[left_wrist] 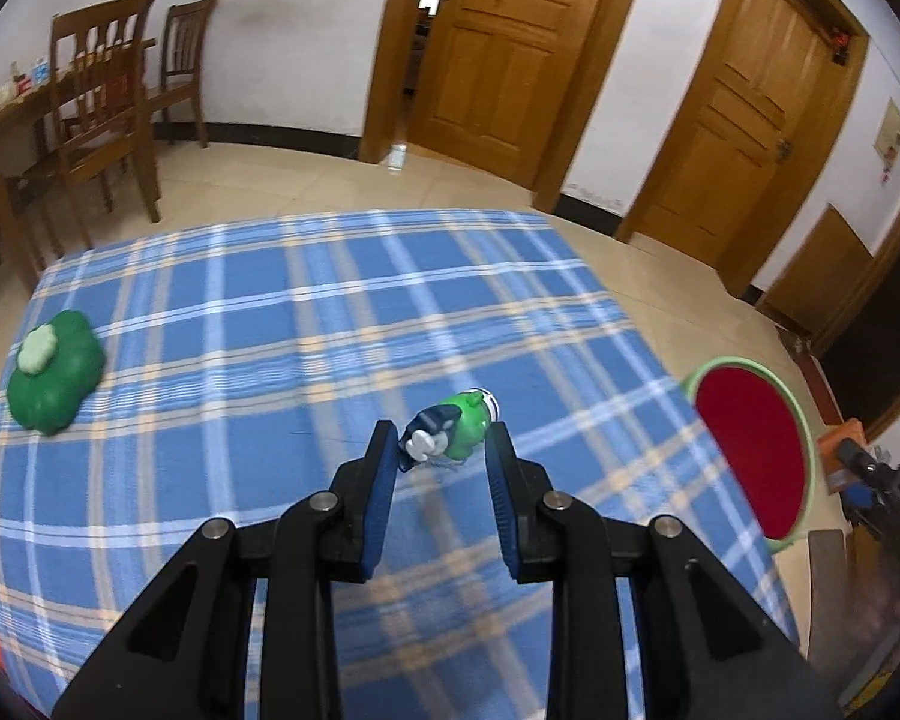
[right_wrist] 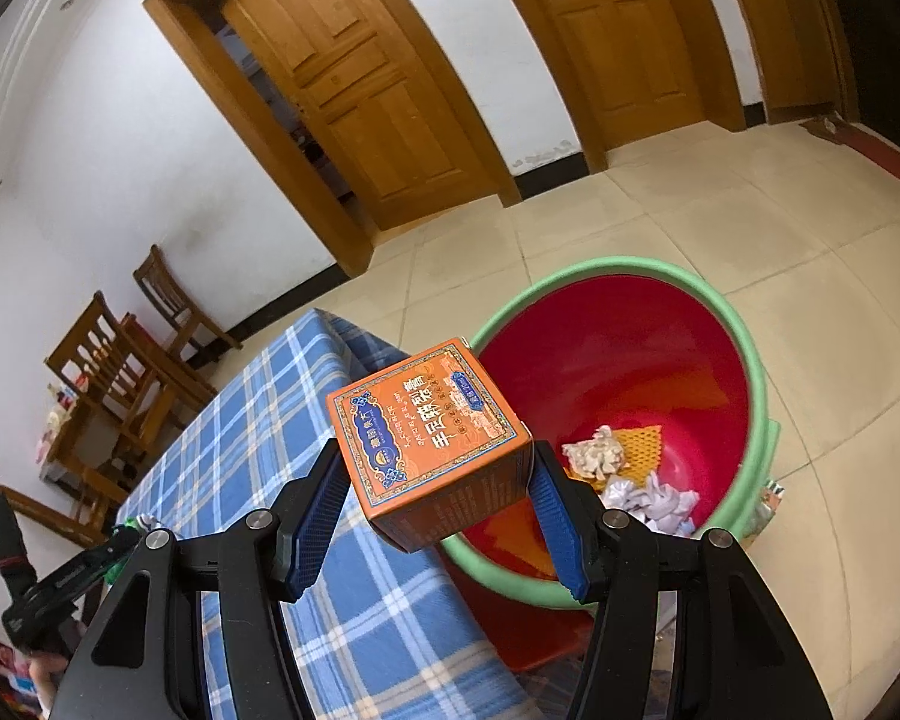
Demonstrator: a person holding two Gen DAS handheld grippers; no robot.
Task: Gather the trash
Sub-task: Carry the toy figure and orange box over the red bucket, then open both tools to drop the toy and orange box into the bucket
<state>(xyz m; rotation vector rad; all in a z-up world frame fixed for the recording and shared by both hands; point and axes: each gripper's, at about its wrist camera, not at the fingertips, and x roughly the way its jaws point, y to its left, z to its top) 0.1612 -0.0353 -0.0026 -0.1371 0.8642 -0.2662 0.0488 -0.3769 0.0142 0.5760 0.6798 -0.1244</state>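
My left gripper (left_wrist: pixel 441 444) is open above the blue plaid table (left_wrist: pixel 270 312); a crushed green bottle (left_wrist: pixel 450 427) lies just past its fingertips, between them. My right gripper (right_wrist: pixel 435 468) is shut on an orange box (right_wrist: pixel 432 444) and holds it at the table's edge, beside the rim of the red bin (right_wrist: pixel 744 354) with a green rim. The bin holds crumpled paper (right_wrist: pixel 597 456) and orange netting (right_wrist: pixel 645 444). The bin also shows in the left wrist view (left_wrist: pixel 750 450), to the right of the table.
A green clover-shaped object (left_wrist: pixel 54 378) sits at the table's left edge. Wooden chairs (left_wrist: pixel 108 96) and a cluttered table stand at the far left. Two wooden doors (left_wrist: pixel 498 48) line the back wall. Tiled floor surrounds the bin.
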